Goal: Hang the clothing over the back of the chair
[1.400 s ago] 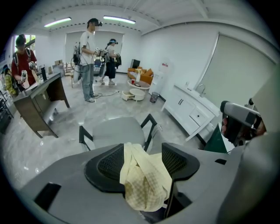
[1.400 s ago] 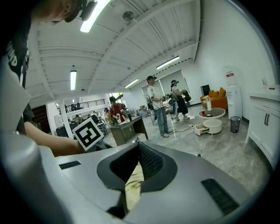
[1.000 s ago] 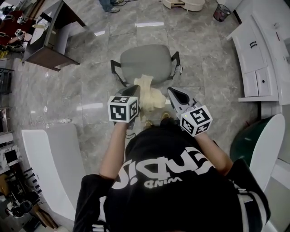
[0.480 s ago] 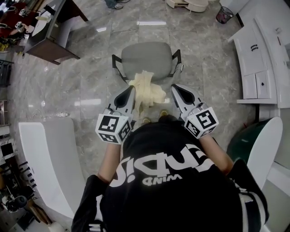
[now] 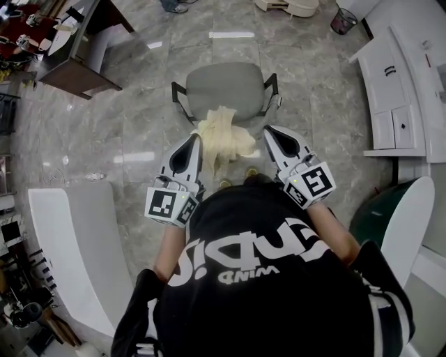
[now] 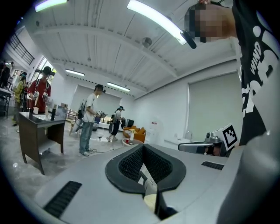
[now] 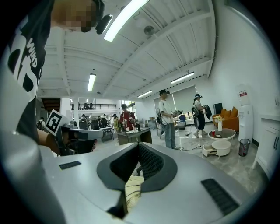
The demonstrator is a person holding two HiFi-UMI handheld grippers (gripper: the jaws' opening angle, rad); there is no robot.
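The cream clothing (image 5: 221, 136) hangs bunched between my two grippers, just in front of the grey chair (image 5: 224, 85), whose seat and armrests lie below it. My left gripper (image 5: 197, 137) is shut on the garment's left part; a strip of cream cloth (image 6: 151, 200) shows pinched in its jaws. On the other side my right gripper (image 5: 268, 131) is shut on the right part, with folded cloth (image 7: 132, 190) between its jaws. Both grippers point about level toward the chair. Its back cannot be told apart from above.
A dark desk (image 5: 77, 66) stands at the far left and white cabinets (image 5: 397, 90) at the right. A white curved piece of furniture (image 5: 77, 237) is at the near left, a bin (image 5: 340, 21) at the far right. Several people (image 6: 89, 120) stand further off.
Both grippers have lifted the clothing higher and drawn it a little wider. The left gripper has swung down and left in the head view.
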